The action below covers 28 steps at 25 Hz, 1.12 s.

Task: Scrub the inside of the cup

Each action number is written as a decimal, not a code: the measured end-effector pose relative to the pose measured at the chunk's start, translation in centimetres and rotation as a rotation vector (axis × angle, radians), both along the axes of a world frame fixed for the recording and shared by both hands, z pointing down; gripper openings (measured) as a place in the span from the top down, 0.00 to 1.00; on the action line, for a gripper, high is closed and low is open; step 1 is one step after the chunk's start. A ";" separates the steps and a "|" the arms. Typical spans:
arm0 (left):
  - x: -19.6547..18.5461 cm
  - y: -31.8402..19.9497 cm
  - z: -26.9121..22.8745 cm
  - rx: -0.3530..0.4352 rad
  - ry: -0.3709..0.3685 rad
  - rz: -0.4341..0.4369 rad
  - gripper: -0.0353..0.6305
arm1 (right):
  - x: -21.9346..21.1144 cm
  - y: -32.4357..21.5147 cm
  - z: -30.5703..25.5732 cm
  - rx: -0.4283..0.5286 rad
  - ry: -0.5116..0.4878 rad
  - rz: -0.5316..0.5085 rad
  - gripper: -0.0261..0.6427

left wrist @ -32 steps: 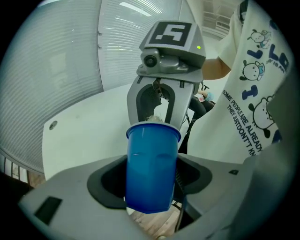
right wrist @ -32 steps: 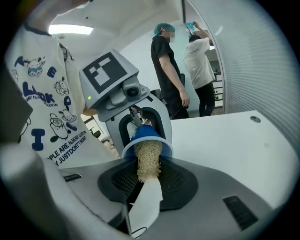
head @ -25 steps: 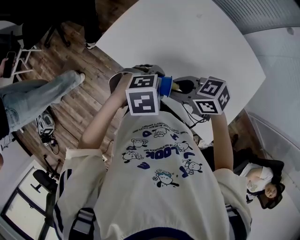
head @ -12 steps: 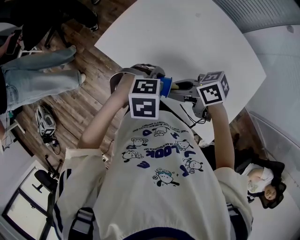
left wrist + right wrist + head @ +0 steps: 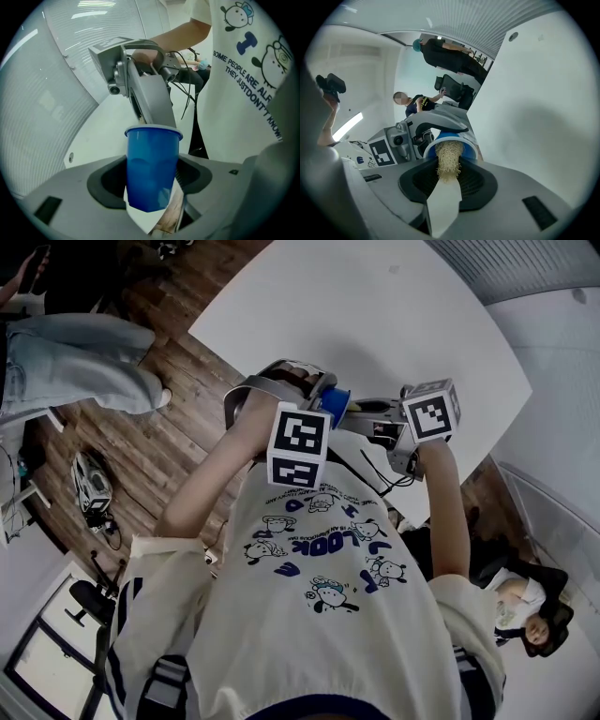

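Blue cup (image 5: 152, 168): one. Fibrous scrubber (image 5: 448, 159): one.
Grippers: two, namely left gripper (image 5: 152, 185) and right gripper (image 5: 449, 180).
Marker cubes: two, namely left cube (image 5: 298, 446) and right cube (image 5: 431, 411).
White table (image 5: 394, 315): one.
Bystanders: two, namely jeans wearer (image 5: 75, 362) and seated person (image 5: 506, 587).

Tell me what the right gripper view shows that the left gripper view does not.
Only the right gripper view shows the fibrous scrubber, clamped in the right gripper, with its tip in the open mouth of the blue cup. Only the left gripper view shows the blue cup's outer wall, gripped by the left gripper, and a printed shirt. Both views show the blue cup, held up above the white table.
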<state>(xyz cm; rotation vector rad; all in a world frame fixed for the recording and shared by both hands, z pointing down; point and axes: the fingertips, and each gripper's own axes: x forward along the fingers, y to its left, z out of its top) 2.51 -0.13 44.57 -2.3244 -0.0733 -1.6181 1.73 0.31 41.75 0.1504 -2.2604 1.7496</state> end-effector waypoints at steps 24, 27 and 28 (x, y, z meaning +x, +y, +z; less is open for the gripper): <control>-0.3 -0.5 0.2 0.053 -0.016 0.004 0.46 | -0.3 -0.5 0.1 0.030 0.027 0.016 0.82; -0.3 -0.4 0.4 0.047 -0.017 0.003 0.46 | -0.3 -0.4 0.3 0.056 0.055 0.009 0.82; -0.3 -0.4 0.5 0.044 -0.014 0.001 0.46 | -0.3 -0.4 0.3 0.070 0.068 0.007 0.82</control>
